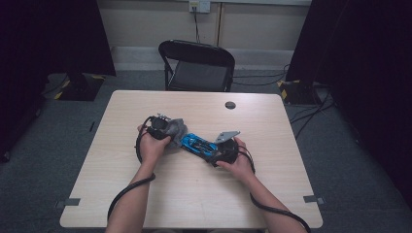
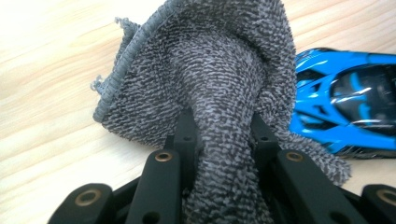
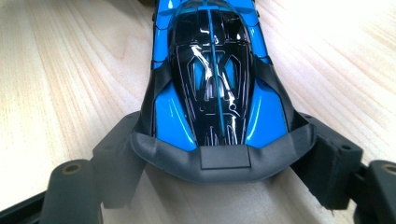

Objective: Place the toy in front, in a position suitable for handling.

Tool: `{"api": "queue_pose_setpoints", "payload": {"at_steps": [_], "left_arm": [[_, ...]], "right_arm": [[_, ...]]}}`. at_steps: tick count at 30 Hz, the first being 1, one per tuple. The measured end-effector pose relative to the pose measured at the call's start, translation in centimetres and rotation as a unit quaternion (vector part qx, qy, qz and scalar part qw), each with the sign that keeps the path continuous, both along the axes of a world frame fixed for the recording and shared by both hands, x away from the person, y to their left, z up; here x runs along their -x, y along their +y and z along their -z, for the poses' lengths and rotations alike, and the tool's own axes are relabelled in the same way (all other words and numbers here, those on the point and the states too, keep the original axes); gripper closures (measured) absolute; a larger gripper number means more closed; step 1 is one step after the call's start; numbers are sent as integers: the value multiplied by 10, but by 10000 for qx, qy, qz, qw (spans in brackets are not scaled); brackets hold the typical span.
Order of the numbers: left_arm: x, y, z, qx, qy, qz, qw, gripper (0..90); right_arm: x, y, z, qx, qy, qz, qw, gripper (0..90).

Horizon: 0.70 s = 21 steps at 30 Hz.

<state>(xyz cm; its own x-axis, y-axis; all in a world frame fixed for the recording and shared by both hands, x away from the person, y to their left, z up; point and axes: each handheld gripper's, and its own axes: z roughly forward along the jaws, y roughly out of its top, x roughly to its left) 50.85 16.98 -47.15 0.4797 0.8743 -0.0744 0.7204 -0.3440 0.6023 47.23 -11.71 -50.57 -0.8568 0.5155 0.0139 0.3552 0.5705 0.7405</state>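
Blue and black die-cast toy car [image 1: 198, 144], low sports-car body with a glossy dark canopy; landmark item, resting near the middle of the pale wood-grain table [image 1: 145, 194]. Right gripper [image 1: 224, 150]: at the car's rear end, jaws spread wide against its two flanks just ahead of the black rear wing, holding the car steady on the table. Left gripper [image 1: 163, 128]: at the car's opposite end, jaws drawn narrow and clamped on a bunched grey terry cloth [image 2: 219, 93], whose loose folds hang just beside, possibly touching, the car's blue bodywork. Work judged in hand: wiping the car with the cloth. Hazards: the car's slick, tapering flanks could slide out from the right grip if the cloth pushes hard along its length; the cloth's frayed hem could snag on the wing; a stroke from the car's far end may pull the cloth free.
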Motion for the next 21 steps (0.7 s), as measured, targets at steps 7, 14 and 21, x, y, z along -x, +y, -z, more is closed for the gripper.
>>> {"api": "queue_pose_setpoints", "payload": {"at_steps": [7, 14, 21], "left_arm": [[7, 19, -10, 43, -70, -155, 9998, 713], [15, 22, -27, 155, -216, -62, 9996, 713], [23, 11, -38, 368, -342, 229, 9985, 713]], "right_arm": [[0, 0, 0, -1, 1, 1, 10000, 243], [0, 0, 0, -1, 3, 2, 10000, 243], [0, 0, 0, -1, 2, 1, 10000, 243]]}}
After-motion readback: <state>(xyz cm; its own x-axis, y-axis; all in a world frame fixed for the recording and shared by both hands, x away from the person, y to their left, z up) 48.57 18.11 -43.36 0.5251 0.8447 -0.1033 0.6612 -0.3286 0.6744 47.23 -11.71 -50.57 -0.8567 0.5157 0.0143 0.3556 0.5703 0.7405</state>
